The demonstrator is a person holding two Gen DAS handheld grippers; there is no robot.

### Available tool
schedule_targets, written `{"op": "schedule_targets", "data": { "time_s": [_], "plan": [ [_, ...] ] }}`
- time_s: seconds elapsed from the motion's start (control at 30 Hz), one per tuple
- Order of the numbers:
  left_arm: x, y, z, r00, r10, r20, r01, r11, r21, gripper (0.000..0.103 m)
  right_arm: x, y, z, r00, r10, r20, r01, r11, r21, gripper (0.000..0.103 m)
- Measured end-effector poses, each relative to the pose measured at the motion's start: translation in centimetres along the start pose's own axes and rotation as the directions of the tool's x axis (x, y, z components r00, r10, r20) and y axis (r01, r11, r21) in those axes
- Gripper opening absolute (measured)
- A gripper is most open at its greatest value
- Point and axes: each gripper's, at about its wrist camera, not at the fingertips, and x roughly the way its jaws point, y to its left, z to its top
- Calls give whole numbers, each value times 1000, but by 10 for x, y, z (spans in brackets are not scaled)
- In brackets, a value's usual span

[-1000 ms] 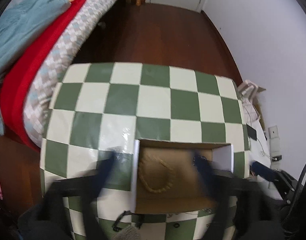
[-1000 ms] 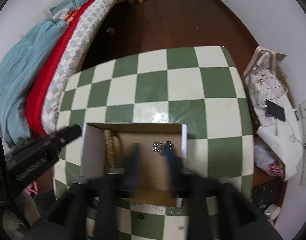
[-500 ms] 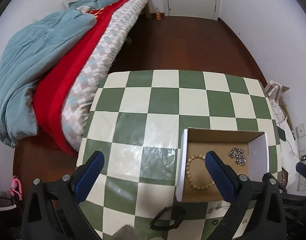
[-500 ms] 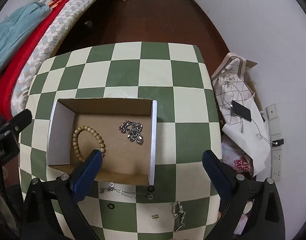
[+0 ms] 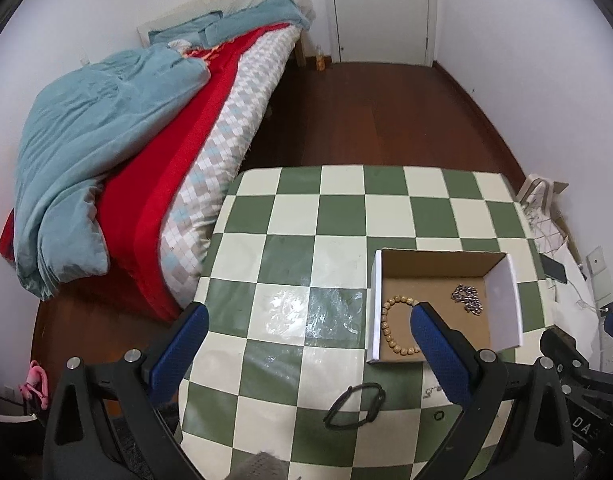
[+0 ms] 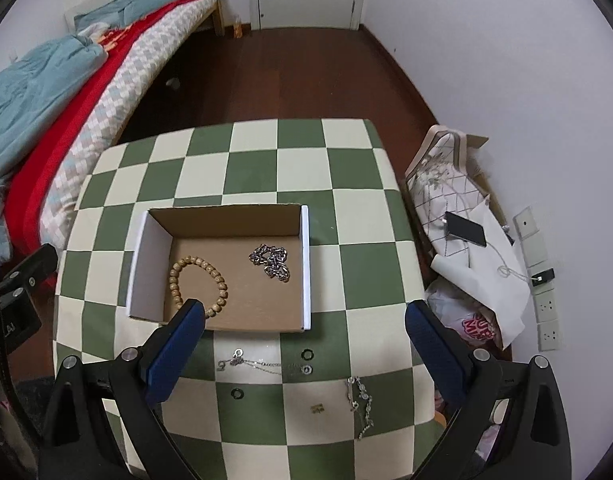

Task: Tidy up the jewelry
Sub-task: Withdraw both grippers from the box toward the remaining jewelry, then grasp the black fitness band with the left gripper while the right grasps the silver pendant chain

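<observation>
On the checkered counter, a cardboard box sits open with two pieces inside: a wooden bead bracelet toward its 9 o'clock side and a bunched silver chain toward 2 o'clock. Between the box and the near edge, loose pieces are not yet sorted: a thin silver necklace just below the box, a beaded chain bracelet at about 5 o'clock from it, a small gold piece, and a few small rings. In the left wrist view a black cord bracelet lies at 6 o'clock from the box. The right gripper hovers above the near wall of the box, fingers spread wide and holding nothing; the left gripper is likewise spread wide and empty over bare counter. The task looks partway done, between placements. The next move likely calls for lowering one gripper onto a loose piece, probably the thin necklace or the cord bracelet, with fingers pressed close to the surface, since such flat, limp chains could slip out.
</observation>
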Motion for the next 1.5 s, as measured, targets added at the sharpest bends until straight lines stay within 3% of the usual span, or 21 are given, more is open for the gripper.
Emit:
{"op": "schedule_targets", "data": {
  "time_s": [0.37,0.6,0.73,0.8,0.87,0.93,1.17,1.4,1.47,1.5],
  "plan": [
    [-53,17,-23,996,-25,82,26,1000,-4,103,-67,3,-30,993,21,116,-25,999,30,101],
    [-42,34,-53,998,37,54,-37,999,2,103,-83,-14,-59,988,45,145,-61,993,105,101],
    [-8,42,-74,997,78,-24,-78,997,13,103,-59,-42,-77,996,33,89,-48,983,178,101],
    [8,42,-81,994,93,-54,-92,995,30,103,-38,-61,-89,999,32,38,-39,974,221,94],
    [27,40,-87,991,99,-86,-95,994,57,102,-14,-76,-98,1000,25,-18,-19,967,252,79],
    [44,36,-91,989,94,-117,-84,993,83,102,10,-89,-107,997,30,-66,-11,960,279,77],
    [103,14,-98,964,-4,-264,47,987,156,96,78,-105,-130,982,36,-186,18,959,283,57],
    [133,-16,-110,939,-25,-342,113,964,239,95,113,-95,-139,965,42,-260,25,968,248,57],
    [133,-19,-111,937,-64,-343,145,965,218,86,120,-94,-142,960,33,-277,36,970,240,57],
    [132,-19,-112,936,-81,-343,157,967,201,66,120,-94,-141,963,24,-268,41,971,235,57]
  ]
}}
